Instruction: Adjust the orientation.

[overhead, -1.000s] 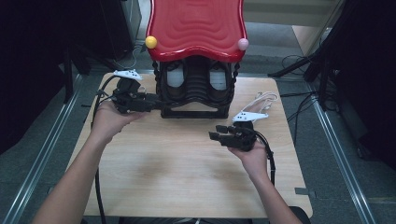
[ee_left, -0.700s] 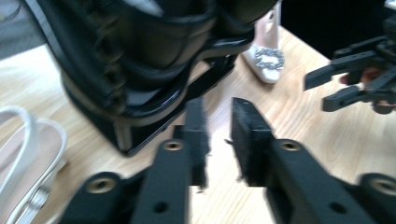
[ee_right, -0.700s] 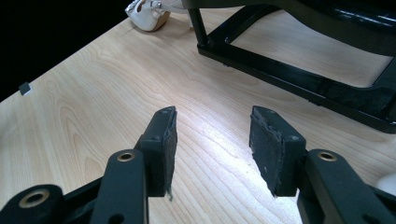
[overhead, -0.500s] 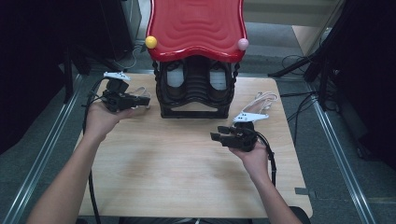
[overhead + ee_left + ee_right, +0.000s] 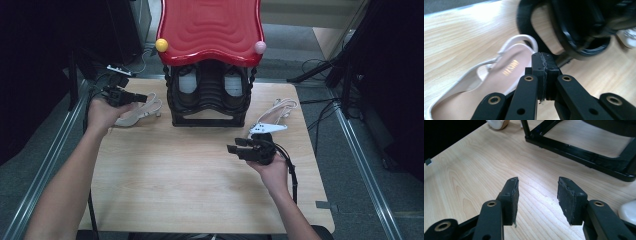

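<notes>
**Left gripper closed beside the sandal**

While the right gripper [image 5: 240, 149] kept its place near the table's [image 5: 200, 190] right side, jaws apart on nothing, the left gripper [image 5: 142, 98] had drawn left, away from the black rack [image 5: 210, 95]. Its jaws had just closed pad to pad, empty, over the pale sandal [image 5: 135, 112] at the far left. Gold lettering on the insole [image 5: 510, 68] was too blurred to read.
</notes>
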